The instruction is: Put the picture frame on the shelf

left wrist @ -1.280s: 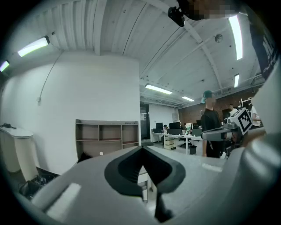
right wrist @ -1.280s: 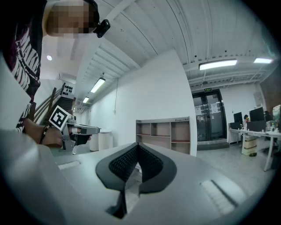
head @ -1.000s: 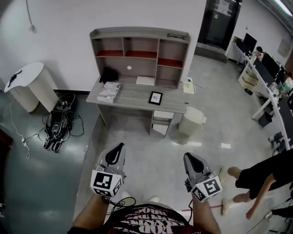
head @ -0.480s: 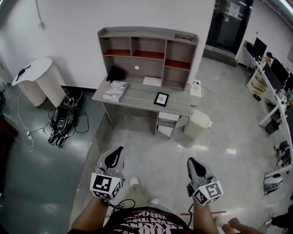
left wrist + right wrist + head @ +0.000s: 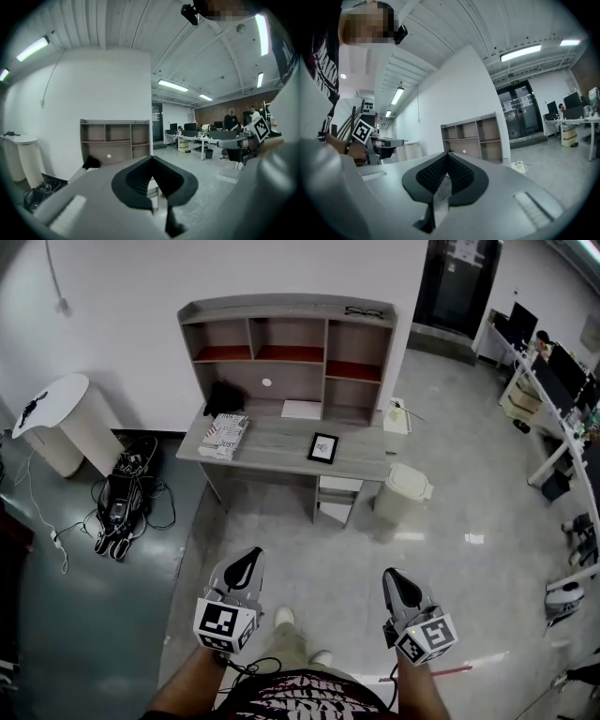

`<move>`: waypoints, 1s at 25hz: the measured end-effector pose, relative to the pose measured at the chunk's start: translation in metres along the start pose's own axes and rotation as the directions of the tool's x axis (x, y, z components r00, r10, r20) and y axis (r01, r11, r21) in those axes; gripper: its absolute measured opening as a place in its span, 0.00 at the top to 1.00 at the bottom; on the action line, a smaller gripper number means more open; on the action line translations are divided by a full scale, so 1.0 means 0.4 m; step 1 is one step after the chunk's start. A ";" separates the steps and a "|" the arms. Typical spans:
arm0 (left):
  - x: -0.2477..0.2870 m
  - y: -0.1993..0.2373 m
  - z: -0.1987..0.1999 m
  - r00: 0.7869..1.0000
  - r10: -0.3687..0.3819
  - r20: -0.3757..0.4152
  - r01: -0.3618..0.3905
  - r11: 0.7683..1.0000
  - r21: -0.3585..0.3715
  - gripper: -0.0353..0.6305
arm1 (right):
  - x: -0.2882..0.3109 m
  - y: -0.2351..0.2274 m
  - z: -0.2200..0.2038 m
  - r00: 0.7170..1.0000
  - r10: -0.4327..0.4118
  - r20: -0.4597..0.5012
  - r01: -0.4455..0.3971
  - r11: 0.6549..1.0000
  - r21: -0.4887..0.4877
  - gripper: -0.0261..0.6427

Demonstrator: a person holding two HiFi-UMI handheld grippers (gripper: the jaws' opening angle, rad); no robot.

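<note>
We stand on the open floor, well back from the desk [image 5: 272,442], w/ both claws held low in front of us. L claw [image 5: 247,557] is clenched, tips together, empty; its own view shows the pads meeting at one point [image 5: 151,160]. R claw [image 5: 392,577] is the same: clenched, tips touching, gripping nothing [image 5: 447,158]. The two claws are well apart, side by side, both aimed roughly at the desk.

The picture frame [image 5: 322,447] sits on the desk top, right of ctr, black border, face toward us. It's below and in front of the shelf [image 5: 286,354], not in any compartment. The shelf stands at the back of the desk against the white wall; it also shows past the L claw [image 5: 115,140] and past the R claw [image 5: 471,138].

Other stuff on the desk: a stack of mags [image 5: 224,431] at the left end, a black lump [image 5: 223,395] behind them, a white sheet [image 5: 301,409] under the shelf's middle bay. All are apart from the frame. A pair of glasses [image 5: 362,311] lies on the shelf's top board, right side.

On the floor, a pale bin [image 5: 402,493] stands just beside the desk's right end, and a tangle of cables [image 5: 118,500] lies to the left, near a white round stand [image 5: 54,416].
</note>
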State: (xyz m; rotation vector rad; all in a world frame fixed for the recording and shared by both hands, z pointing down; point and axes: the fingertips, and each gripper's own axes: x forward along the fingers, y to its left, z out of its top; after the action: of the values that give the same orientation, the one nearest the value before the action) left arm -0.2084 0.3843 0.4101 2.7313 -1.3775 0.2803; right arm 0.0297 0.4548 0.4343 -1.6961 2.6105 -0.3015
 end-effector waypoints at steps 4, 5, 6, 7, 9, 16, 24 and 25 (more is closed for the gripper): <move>0.068 0.019 0.025 0.999 -0.043 0.019 0.043 0.999 -0.006 0.94 | 0.054 -0.011 0.030 1.000 -0.009 -0.002 0.009 1.000 -0.022 0.92; 0.083 0.029 0.030 0.999 -0.048 0.023 0.048 0.999 -0.009 0.94 | 0.069 -0.017 0.036 1.000 -0.012 -0.001 0.012 1.000 -0.025 0.92; 0.098 0.040 0.033 0.998 -0.051 0.025 0.052 0.999 -0.011 0.94 | 0.084 -0.023 0.042 1.000 -0.016 0.000 0.016 1.000 -0.027 0.92; 0.111 0.053 0.037 0.998 -0.053 0.026 0.053 0.999 -0.012 0.94 | 0.101 -0.029 0.048 1.000 -0.019 0.001 0.019 0.999 -0.028 0.92; 0.131 0.087 0.045 0.998 -0.048 0.030 0.049 0.999 -0.012 0.94 | 0.140 -0.035 0.058 1.000 -0.017 0.001 0.017 0.999 -0.030 0.92; 0.193 0.214 0.040 0.999 -0.024 0.022 0.025 0.999 -0.037 0.94 | 0.274 -0.024 0.080 1.000 0.014 0.003 -0.014 1.000 -0.007 0.92; 0.257 0.283 0.048 0.997 -0.061 0.039 0.063 0.997 -0.044 0.94 | 0.337 -0.040 0.086 1.000 -0.030 -0.003 0.030 0.999 0.014 0.92; 0.263 0.292 0.047 0.997 -0.066 0.042 0.068 0.997 -0.045 0.94 | 0.344 -0.039 0.084 0.999 -0.036 -0.003 0.036 0.999 0.016 0.92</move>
State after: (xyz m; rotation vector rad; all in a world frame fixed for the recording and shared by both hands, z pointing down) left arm -0.2384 0.2290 0.4096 2.7533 -1.2814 0.1879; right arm -0.0090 0.3189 0.4169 -1.7402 2.5744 -0.3251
